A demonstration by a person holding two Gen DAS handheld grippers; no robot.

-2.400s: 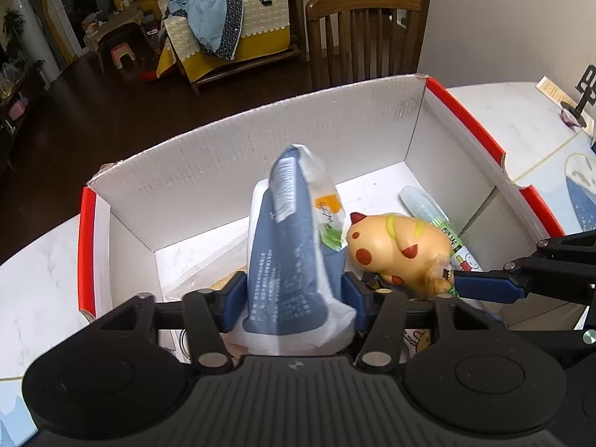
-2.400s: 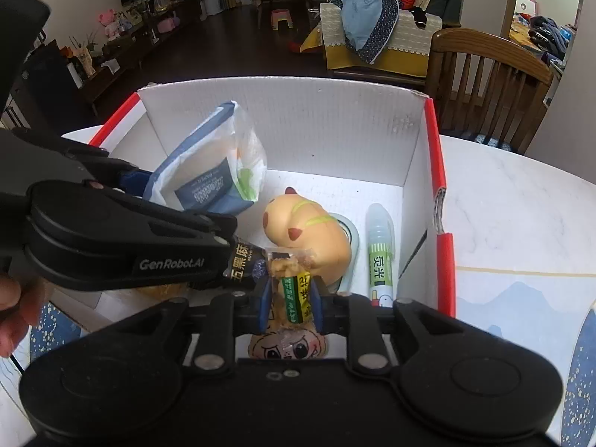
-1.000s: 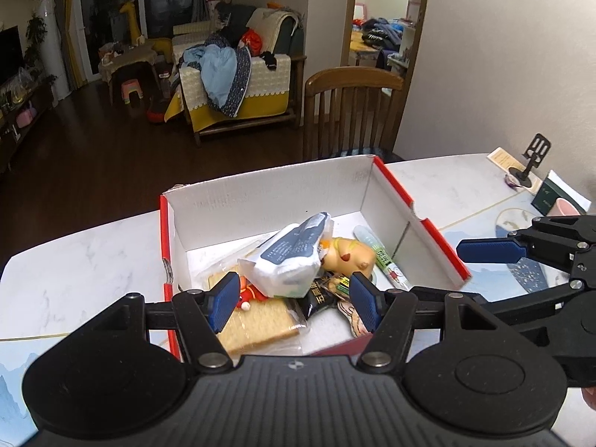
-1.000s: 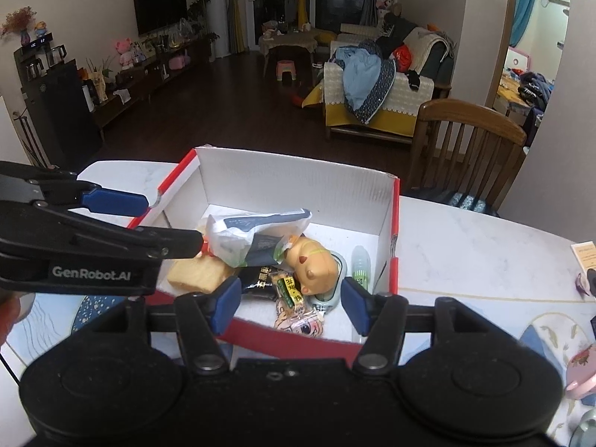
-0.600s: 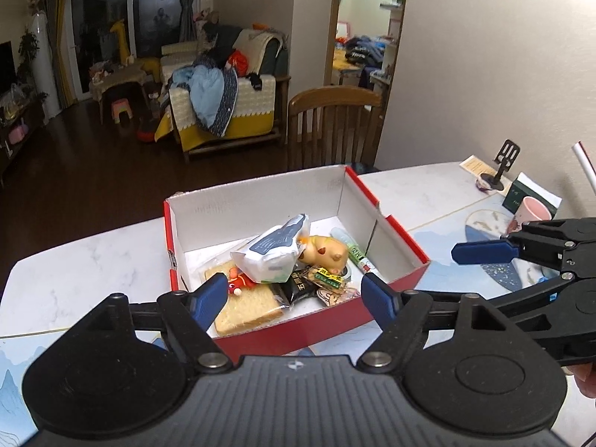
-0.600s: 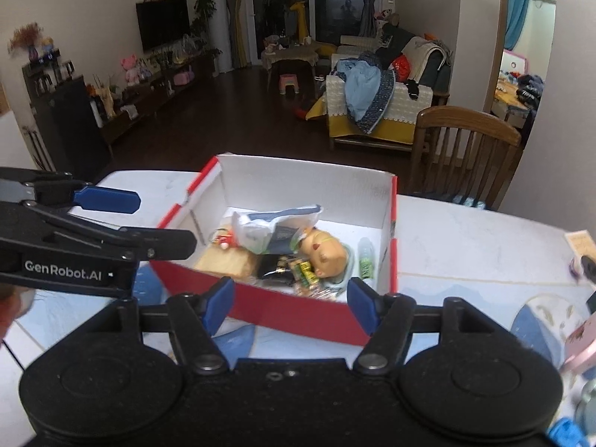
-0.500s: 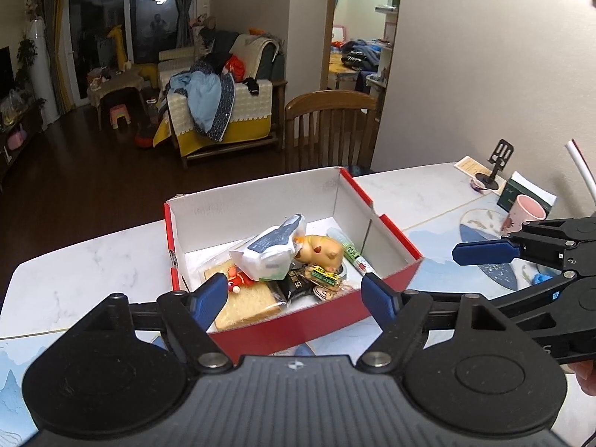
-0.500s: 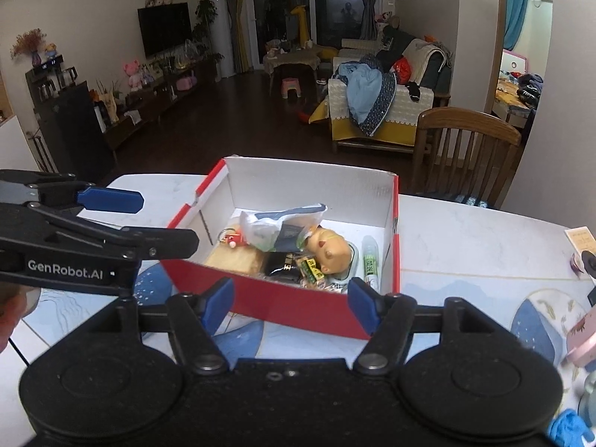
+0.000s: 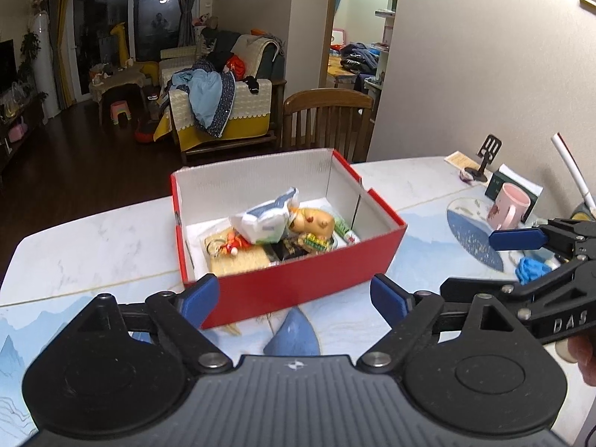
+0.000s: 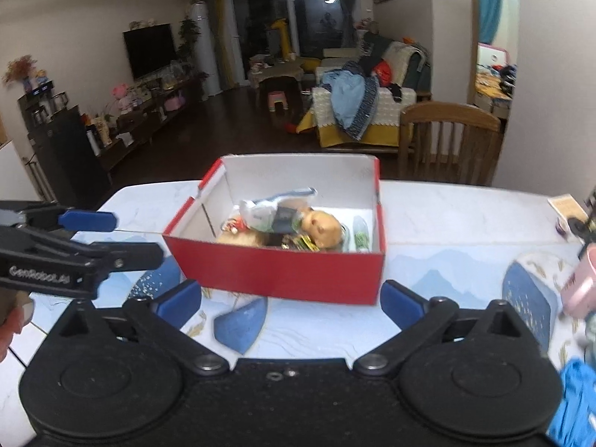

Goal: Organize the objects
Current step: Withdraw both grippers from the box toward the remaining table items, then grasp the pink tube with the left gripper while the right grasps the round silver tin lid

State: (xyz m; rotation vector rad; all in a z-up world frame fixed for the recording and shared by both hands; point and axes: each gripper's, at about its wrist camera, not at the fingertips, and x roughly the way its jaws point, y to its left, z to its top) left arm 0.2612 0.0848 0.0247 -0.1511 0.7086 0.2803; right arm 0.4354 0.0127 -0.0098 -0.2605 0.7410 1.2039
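Note:
A red cardboard box (image 9: 298, 283) with a white inside stands on the marble table; it also shows in the right wrist view (image 10: 283, 272). In it lie a white and blue bag (image 9: 262, 219), a yellow plush toy (image 9: 313, 221), a green and white tube (image 9: 344, 231), a beige cracker pack (image 9: 238, 259) and small snack packs. My left gripper (image 9: 294, 300) is open and empty, held back from the box's near wall. My right gripper (image 10: 290, 300) is open and empty, also short of the box.
A pink mug (image 9: 508, 205), a phone stand (image 9: 486, 158) and a blue cloth (image 9: 530, 268) sit on the table's right side. A wooden chair (image 9: 327, 119) stands behind the table. Blue-patterned placemats (image 10: 242, 322) lie under the grippers.
Both grippers let go of the bag and snack pack inside the box, opened, and pulled back and up. The box now sits farther ahead of both.

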